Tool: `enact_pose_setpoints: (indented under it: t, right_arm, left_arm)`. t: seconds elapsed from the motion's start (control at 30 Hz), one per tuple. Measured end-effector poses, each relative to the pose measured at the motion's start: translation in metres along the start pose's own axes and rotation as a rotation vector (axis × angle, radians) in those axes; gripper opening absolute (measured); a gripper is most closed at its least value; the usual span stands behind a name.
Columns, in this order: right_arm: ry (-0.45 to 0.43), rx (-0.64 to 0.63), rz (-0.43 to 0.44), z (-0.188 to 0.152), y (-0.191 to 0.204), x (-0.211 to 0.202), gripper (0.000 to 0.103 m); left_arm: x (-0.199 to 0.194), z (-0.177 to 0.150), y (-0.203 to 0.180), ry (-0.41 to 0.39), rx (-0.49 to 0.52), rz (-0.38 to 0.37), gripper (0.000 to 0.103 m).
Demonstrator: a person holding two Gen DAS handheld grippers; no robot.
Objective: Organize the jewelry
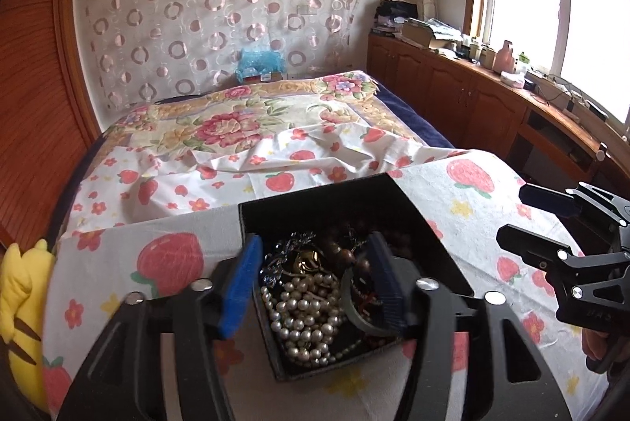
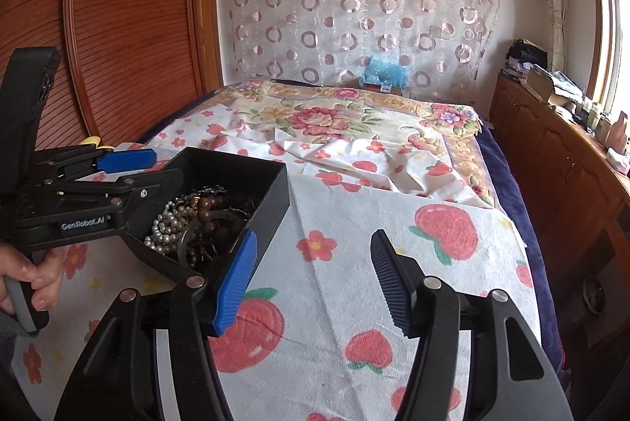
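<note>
Two grippers: I see both with their fingers spread apart and nothing between them.
Left gripper point(image 1: 315, 283): it hangs right over the black box point(image 1: 429, 224); its blue pad point(image 1: 240, 287) lines up over the box's left wall and its dark pad point(image 1: 386, 283) sits over the contents.
Right gripper point(image 2: 313, 283): it hovers over bare strawberry-print cloth point(image 2: 393, 224), to the right of the box, with its blue pad point(image 2: 236, 283) close to the box's near right corner.
Jewelry: a heap of pearl beads point(image 1: 303, 314), brown wooden beads point(image 1: 346, 255), a grey-green bangle point(image 1: 354, 314) and a silvery tangle all lie inside the box.
Box edges: the box stands on the cloth near the front edge of the bed, turned corner-on to me; its walls rise well above the jewelry.
Open room: I have wide cloth to the right of the box and rumpled sheet beyond it; the floral blanket point(image 1: 236, 121) covers the far half of the bed.
Left-wrist view only: a yellow plush toy point(image 1: 19, 303) sits at the bed's left edge, and I look straight down into the box.
Right-wrist view only: I see the hand point(image 2: 27, 275) squeezing the left gripper's handle, and the box's outer right wall point(image 2: 271, 208).
Surroundings: a wooden wardrobe point(image 2: 118, 47) stands left of the bed, and low cabinets point(image 1: 453, 90) run under the window on the right.
</note>
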State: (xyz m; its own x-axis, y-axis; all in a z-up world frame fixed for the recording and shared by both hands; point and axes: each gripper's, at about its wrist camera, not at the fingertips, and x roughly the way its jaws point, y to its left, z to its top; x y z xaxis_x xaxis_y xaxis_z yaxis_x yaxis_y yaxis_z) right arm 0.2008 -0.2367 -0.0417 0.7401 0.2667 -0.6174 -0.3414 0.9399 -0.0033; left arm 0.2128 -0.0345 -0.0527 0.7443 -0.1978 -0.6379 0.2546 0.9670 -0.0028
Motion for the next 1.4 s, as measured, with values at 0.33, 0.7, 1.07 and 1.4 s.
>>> enact_pose_setpoints:
  t: [0.33,0.7,1.07,1.4]
  right_arm:
    - [-0.049,0.016,-0.022,-0.01,0.017,-0.009,0.091]
    - [-0.105,0.06,-0.048,-0.016,0.031,-0.038,0.1]
    - [-0.201,0.114,-0.075,-0.019,0.04,-0.09,0.1]
    - [-0.228,0.127,-0.078,-0.032,0.048,-0.111,0.1]
  left_arm:
    - [-0.041,-0.026,-0.003,-0.045,0.013,0.035,0.094]
    - [-0.082,-0.045,-0.016,-0.08,0.022,0.062,0.095]
    - [-0.125,-0.056,-0.007,-0.133,-0.061,0.092,0.095]
    - [-0.153,-0.064,-0.001,-0.173,-0.076,0.132,0.095]
